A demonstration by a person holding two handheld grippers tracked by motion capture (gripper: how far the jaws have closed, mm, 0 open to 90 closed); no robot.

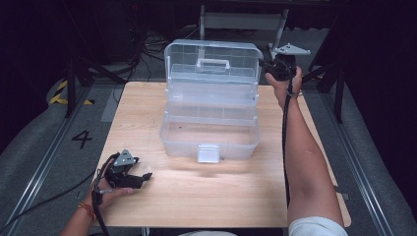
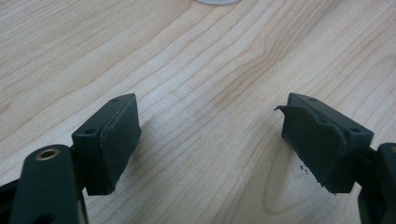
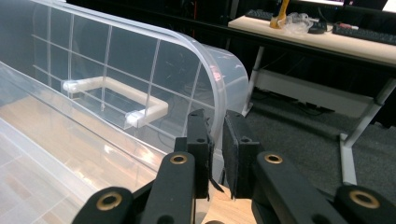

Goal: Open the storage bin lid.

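Clear ribbed plastic lid (image 3: 140,60), curved rim pinched btwn R tongs (image 3: 215,140).

Only a black "4" painted on grey floor (image 1: 81,138).

Storage box (image 1: 210,132): on the table (image 1: 211,196), mid-table, lid (image 1: 212,61) raised upright behind the tray.
Right gripper (image 1: 268,64): at the lid's right edge, the rim (image 3: 217,100) between its jaws; handle (image 3: 114,95) to its left in the right gripper view.
Left gripper (image 1: 146,176): low over the table's near left corner, well apart from the box, which lies ahead and to its right; bare tabletop (image 2: 210,93) between its jaws.
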